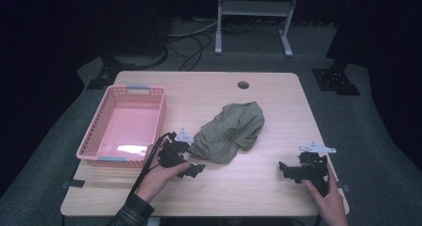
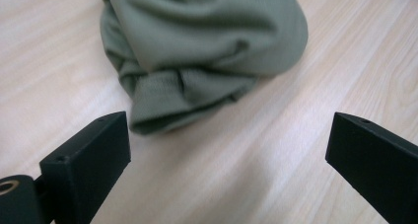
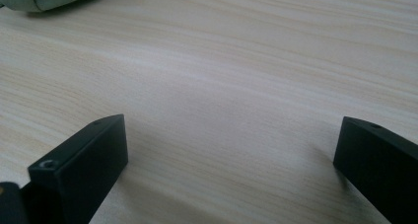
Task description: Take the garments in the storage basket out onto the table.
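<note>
Two grippers: both held low over the wooden surface, one at each side of the cloth.
Basket: pink basket stands at the surface's left, nothing inside it.
Left gripper: left gripper sits just right of the basket's near corner, jaws spread wide and holding nothing; in the left gripper view it faces the cloth's folded hem.
Cloth: crumpled olive-green cloth lies in a heap near the middle of the surface, just beyond the left gripper, not touching its jaws.
Right gripper: right gripper is well apart from the cloth, near the right edge, jaws released over bare wood.
</note>
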A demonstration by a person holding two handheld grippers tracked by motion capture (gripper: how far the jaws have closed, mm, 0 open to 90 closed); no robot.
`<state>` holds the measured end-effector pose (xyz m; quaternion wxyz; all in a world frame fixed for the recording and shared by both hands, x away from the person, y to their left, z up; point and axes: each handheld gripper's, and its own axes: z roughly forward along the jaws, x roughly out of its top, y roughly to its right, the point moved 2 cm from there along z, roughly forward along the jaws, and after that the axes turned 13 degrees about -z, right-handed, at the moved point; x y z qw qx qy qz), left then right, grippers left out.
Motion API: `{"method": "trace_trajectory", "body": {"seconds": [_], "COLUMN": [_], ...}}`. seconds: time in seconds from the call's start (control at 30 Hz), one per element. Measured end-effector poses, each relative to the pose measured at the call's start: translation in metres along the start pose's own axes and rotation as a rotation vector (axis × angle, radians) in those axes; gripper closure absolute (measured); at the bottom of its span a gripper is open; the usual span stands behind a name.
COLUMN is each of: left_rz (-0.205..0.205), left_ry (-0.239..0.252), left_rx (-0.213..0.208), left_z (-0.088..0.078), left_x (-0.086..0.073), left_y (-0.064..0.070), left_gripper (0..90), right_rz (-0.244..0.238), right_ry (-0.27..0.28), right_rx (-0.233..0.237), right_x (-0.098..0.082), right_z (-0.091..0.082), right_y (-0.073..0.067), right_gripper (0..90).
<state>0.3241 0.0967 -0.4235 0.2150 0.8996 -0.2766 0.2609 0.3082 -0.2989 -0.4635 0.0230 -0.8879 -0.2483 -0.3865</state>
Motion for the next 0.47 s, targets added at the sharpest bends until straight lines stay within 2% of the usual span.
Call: {"method": "trace_trajectory", "body": {"seconds": [0.17, 0.27, 0.47], "left_rz": [-0.011, 0.005, 0.013], "left_ry": [-0.027, -0.036, -0.044], "left_rx": [-0.008, 0.008, 0.0], "left_z": [0.005, 0.005, 0.007], "left_x": [-0.011, -0.014, -0.015], "left_y": [0.001, 0.002, 0.007], "left_gripper": [2.9, 2.9, 2.9], "right_rz": [0.0, 0.0, 0.001], "right_ry": [0.0, 0.0, -0.001], "right_rx": [0.0, 0.0, 0.0], "right_x": [0.0, 0.0, 0.0], "right_z": [0.0, 0.0, 0.0], "right_y": [0.0, 0.0, 0.0], "right_gripper": [0.0, 0.0, 0.0]}}
